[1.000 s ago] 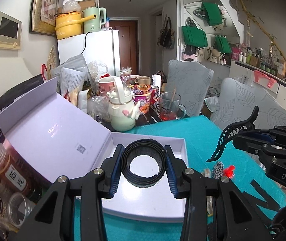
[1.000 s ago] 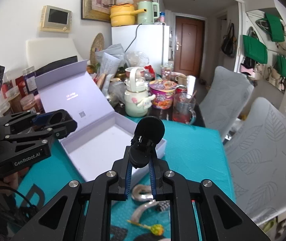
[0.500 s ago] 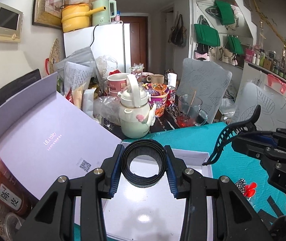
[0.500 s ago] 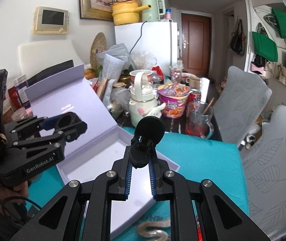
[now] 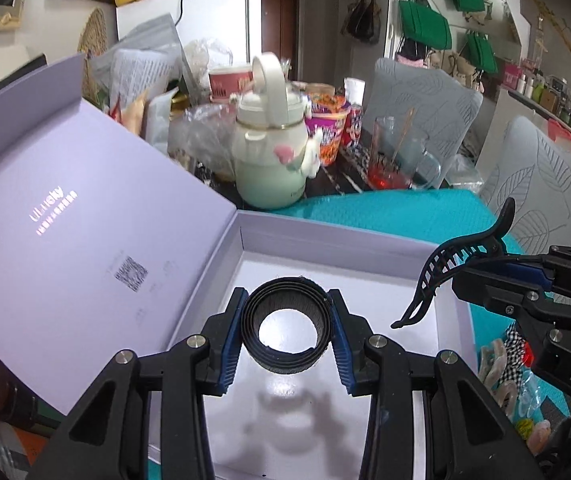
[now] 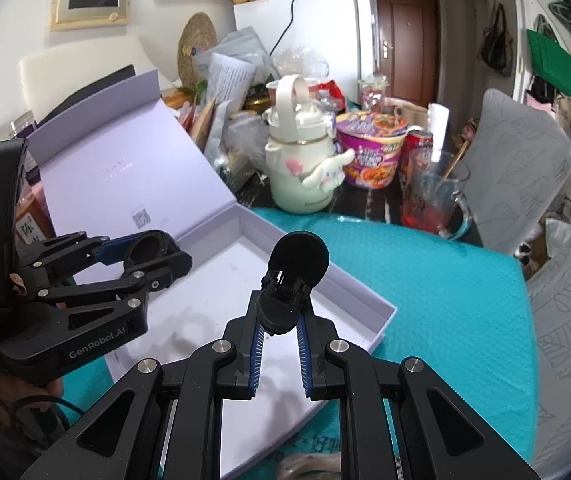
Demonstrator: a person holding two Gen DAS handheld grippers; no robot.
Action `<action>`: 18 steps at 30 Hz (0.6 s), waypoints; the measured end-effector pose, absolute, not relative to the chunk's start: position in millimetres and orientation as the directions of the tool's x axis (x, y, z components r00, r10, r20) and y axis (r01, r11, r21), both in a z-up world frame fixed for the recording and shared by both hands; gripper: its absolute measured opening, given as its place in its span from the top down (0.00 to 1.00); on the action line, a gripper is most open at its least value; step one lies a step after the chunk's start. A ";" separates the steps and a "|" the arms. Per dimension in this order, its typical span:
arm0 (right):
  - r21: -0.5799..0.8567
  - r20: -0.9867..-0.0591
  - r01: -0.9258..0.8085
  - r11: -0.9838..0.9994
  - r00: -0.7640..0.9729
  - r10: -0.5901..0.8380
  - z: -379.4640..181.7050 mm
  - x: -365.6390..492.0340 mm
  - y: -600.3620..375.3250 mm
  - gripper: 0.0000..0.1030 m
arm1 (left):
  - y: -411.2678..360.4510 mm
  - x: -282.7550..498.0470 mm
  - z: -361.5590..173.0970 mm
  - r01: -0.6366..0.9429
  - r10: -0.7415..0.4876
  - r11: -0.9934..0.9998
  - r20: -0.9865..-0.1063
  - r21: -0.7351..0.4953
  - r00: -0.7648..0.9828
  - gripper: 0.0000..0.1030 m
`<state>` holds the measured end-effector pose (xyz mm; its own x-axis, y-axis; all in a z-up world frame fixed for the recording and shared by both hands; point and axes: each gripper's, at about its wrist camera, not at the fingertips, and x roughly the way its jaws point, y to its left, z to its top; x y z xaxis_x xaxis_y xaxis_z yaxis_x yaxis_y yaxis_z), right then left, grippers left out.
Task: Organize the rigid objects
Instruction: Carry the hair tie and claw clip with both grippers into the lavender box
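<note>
My left fingers (image 5: 287, 336) clamp a black ring (image 5: 287, 328) over the open lilac box (image 5: 425, 256). My right fingers (image 6: 281, 320) grip a black hair claw (image 6: 295, 272); only the left view shows its curved teeth.

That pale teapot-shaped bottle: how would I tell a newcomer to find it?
Start at the open lilac box on the teal mat. Just beyond its far corner stands the pale green bottle, alone in having a cream loop handle and a white long-eared character on its front.
</note>
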<state>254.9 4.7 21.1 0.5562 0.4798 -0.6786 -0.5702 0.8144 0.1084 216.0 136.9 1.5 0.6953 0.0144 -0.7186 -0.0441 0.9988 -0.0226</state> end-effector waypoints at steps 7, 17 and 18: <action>0.122 -0.710 -0.587 0.800 0.512 0.484 5.3 259.3 12.8 0.85 | 139.9 224.6 -20.6 -0.057 0.006 0.998 -0.768 -0.040 0.641 0.62; 0.148 -0.744 -0.599 0.787 0.456 0.488 -13.7 265.4 21.1 0.85 | 146.5 229.1 -38.3 -0.108 0.051 0.994 -0.806 -0.016 0.590 0.62; 0.147 -0.748 -0.600 0.786 0.453 0.485 -14.9 265.7 21.8 0.85 | 146.1 229.9 -39.1 -0.117 0.070 0.993 -0.808 0.001 0.585 0.62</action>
